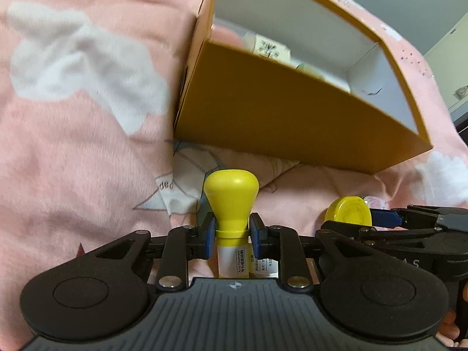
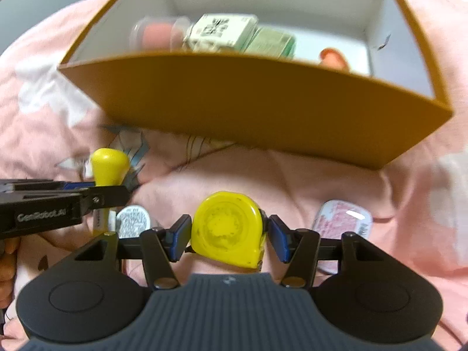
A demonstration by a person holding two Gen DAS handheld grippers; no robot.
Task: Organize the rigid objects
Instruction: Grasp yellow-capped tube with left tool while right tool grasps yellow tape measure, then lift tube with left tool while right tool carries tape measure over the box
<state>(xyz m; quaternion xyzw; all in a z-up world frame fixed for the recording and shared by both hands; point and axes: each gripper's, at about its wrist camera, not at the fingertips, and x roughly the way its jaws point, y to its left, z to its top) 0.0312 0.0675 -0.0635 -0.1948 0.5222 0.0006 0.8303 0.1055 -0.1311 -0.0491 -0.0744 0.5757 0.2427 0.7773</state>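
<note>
My left gripper (image 1: pixel 231 232) is shut on the neck of a small white bottle with a bulbous yellow cap (image 1: pixel 231 193), which stands upright between the blue pads. My right gripper (image 2: pixel 229 235) is shut on a yellow tape measure (image 2: pixel 225 225), and its round face is turned toward the camera. Beyond both stands an open orange cardboard box (image 1: pixel 292 122) with white inner walls. The right wrist view shows the box (image 2: pixel 248 99) close ahead, with the left gripper (image 2: pixel 112 194) and its bottle (image 2: pixel 109 165) at the left.
Everything rests on a rumpled pink blanket (image 1: pixel 73 175) with white patches. The box holds a white printed carton (image 2: pixel 222 32), a green packet (image 2: pixel 272 44) and a pink-lidded container (image 2: pixel 158 33). A round silver tin (image 2: pixel 133 222) and a pink patterned tin (image 2: pixel 342 219) lie on the blanket.
</note>
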